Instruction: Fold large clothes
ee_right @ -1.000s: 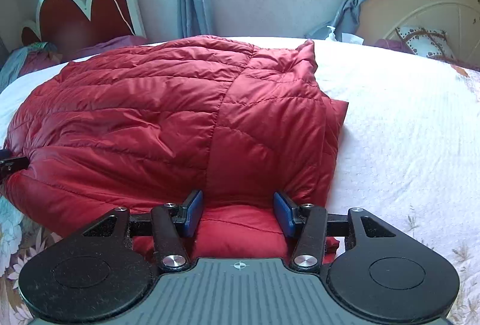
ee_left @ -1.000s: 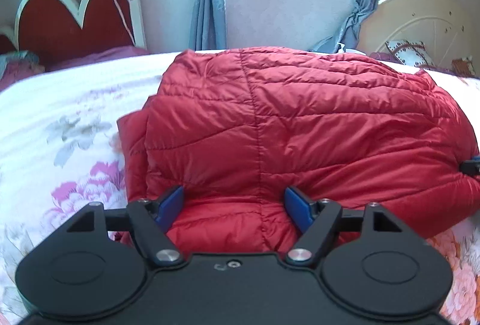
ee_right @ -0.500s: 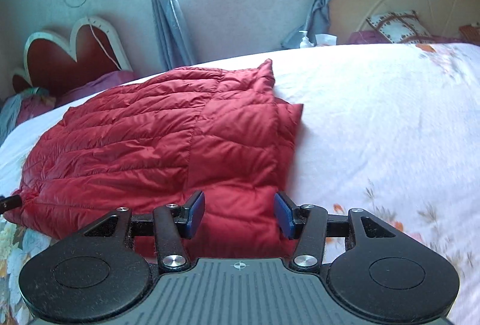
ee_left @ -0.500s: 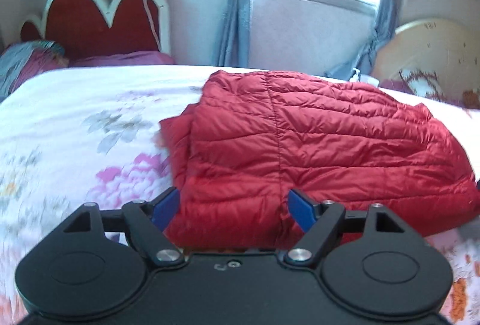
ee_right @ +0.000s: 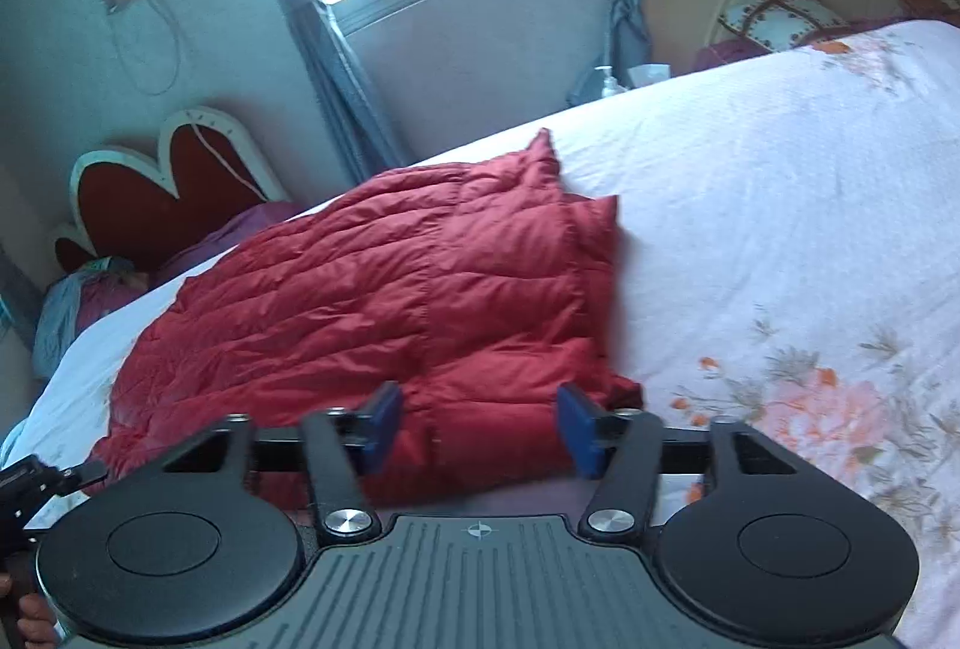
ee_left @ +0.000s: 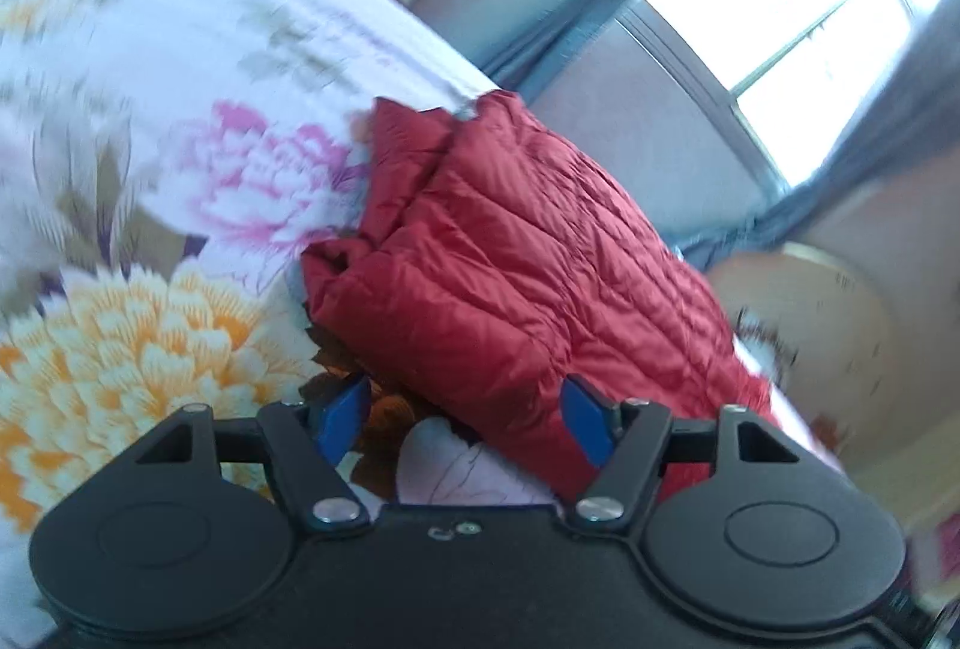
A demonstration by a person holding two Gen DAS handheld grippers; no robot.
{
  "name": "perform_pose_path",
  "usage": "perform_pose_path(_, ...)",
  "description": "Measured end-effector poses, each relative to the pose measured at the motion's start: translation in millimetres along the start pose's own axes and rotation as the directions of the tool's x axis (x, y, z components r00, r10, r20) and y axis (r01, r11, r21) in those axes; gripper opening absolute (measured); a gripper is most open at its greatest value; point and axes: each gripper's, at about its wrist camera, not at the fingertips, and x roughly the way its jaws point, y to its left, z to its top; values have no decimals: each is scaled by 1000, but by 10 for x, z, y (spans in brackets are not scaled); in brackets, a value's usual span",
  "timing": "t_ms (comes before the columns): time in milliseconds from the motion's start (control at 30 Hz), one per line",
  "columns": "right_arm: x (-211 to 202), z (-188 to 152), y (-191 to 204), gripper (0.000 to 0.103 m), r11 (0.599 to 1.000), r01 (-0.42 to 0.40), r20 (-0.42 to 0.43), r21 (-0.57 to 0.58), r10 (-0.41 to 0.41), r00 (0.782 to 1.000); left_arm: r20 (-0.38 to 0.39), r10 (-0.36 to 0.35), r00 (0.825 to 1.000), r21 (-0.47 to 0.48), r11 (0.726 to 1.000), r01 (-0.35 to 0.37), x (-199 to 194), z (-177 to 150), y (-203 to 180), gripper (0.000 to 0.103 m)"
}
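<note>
Right wrist: jacket (ee_right: pixel 384 301) lies crosswise

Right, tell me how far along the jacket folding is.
Done, by the look of it: the red jacket lies folded into a compact block on the flowered bedspread, its layers stacked at the near corner. In hand: nothing. The left gripper and right gripper are both open and hold no fabric. Left: perhaps a final tidy; no other fold looks pending.
</note>
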Motion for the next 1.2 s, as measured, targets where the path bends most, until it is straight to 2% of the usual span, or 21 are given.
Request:
perform_pose_path(33, 44, 16, 66, 38, 1000, -15, -8, -13, 14, 1000, 5, -16, 1000, -37, 999, 16, 36, 8, 39, 64)
perform_pose_path(100, 137, 33, 183, 35, 999, -39, -28, -29, 38, 999, 19, -34, 999, -94, 995, 35, 97, 29, 89, 60)
perform_pose_path(167, 229, 47, 302, 26, 998, -35, -30, -61, 33, 999, 35, -42, 998, -125, 991, 46, 136, 50, 112, 59)
perform_pose_path(300, 324, 55, 323, 25, 999, -30, -39, -12, 29, 999, 45, -45, 998, -144, 988, 51, 204, 87, 117, 58)
perform_pose_path(333, 301, 54, 273, 28, 1000, -17, -27, 16, 17, 999, 46, -47, 998, -146, 988, 53, 212, 95, 123, 58)
perform_pose_path(400, 214, 30, 146, 75, 995, 37, -10, 91, -36, 999, 50, -49, 998, -152, 987, 56, 218, 99, 150, 54)
perform_pose_path(433, 121, 17, 28, 91, 989, 50, 29, 141, -55, 998, 52, -51, 997, -159, 985, 59, 220, 101, 176, 53)
perform_pose_path(467, 59, -8, -74, 91, 982, 44, 46, 183, -53, 998, 54, -54, 997, -165, 984, 62, 224, 109, 199, 52)
perform_pose_path(533, 75, -36, -288, 90, 961, 36, 10, 275, -41, 999, 55, -58, 997, -166, 984, 67, 244, 121, 220, 51)
perform_pose_path(567, 136, -43, -381, 82, 947, 25, -13, 319, -22, 1000, 56, -57, 997, -161, 985, 66, 259, 129, 218, 51)
perform_pose_path(600, 216, -53, -466, 79, 929, 9, -37, 370, 5, 999, 55, -56, 997, -158, 985, 64, 273, 141, 212, 49)
perform_pose_path(667, 376, -59, -563, 76, 898, -40, -48, 437, 68, 997, 50, -53, 997, -152, 987, 60, 319, 183, 195, 47)
perform_pose_path(733, 490, -46, -548, 69, 909, -33, -48, 415, 58, 997, 33, -50, 998, -137, 989, 54, 379, 230, 183, 38)
perform_pose_path(767, 511, -33, -531, 47, 915, -31, -43, 402, 53, 998, 21, -48, 999, -125, 991, 51, 413, 248, 176, 31)
perform_pose_path(800, 527, -26, -540, 35, 913, -44, -43, 404, 67, 997, 14, -48, 999, -117, 992, 50, 437, 259, 163, 26)
perform_pose_path(833, 514, -26, -567, 25, 905, -66, -32, 420, 87, 996, 13, -46, 999, -108, 993, 47, 435, 261, 138, 25)
perform_pose_path(867, 469, -23, -595, 19, 901, -76, -19, 427, 93, 995, 16, -47, 999, -96, 994, 49, 415, 249, 109, 21)
perform_pose_path(1000, 139, -79, -660, 14, 921, -87, 11, 380, 90, 996, 25, -62, 998, -73, 995, 64, 235, 121, -11, 18)
perform_pose_path(1200, -474, -223, -853, 12, 941, -87, 24, 327, 83, 996, 10, -62, 998, -53, 997, 63, -111, -328, -134, 18)
